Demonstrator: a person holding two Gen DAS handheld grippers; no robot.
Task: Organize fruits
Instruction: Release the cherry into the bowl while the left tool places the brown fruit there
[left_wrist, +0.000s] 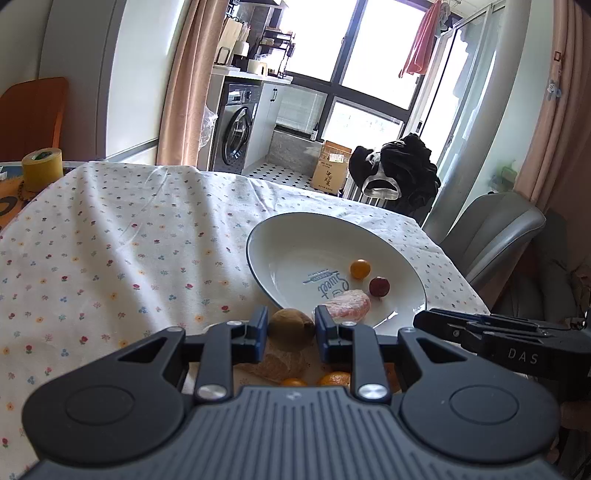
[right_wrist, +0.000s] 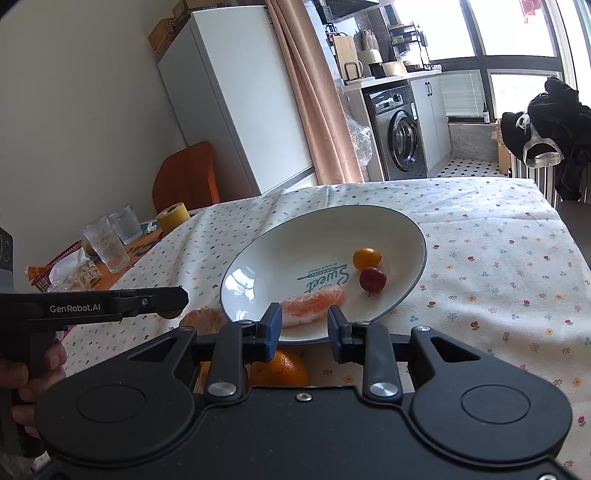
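My left gripper (left_wrist: 291, 326) is shut on a brown kiwi (left_wrist: 291, 332), held just before the near rim of a white plate (left_wrist: 303, 251). In the plate lie a small yellow-orange fruit (left_wrist: 360, 268), a red fruit (left_wrist: 379, 286) and a peeled orange piece (left_wrist: 349, 308). My right gripper (right_wrist: 304, 326) stands open with nothing between its fingers, at the plate's (right_wrist: 295, 251) near rim, right before the peeled piece (right_wrist: 314, 304). A whole orange (right_wrist: 279, 369) lies under it. A peeled mandarin (right_wrist: 203, 319) sits left of the plate, below the left gripper (right_wrist: 177, 297).
A floral cloth (left_wrist: 129, 240) covers the table. At the left end stand a yellow tape roll (right_wrist: 170, 218), two glasses (right_wrist: 107, 247) and a red basket (right_wrist: 55, 266). An orange chair (right_wrist: 186, 177) stands behind, a grey chair (left_wrist: 495, 229) beside the right edge.
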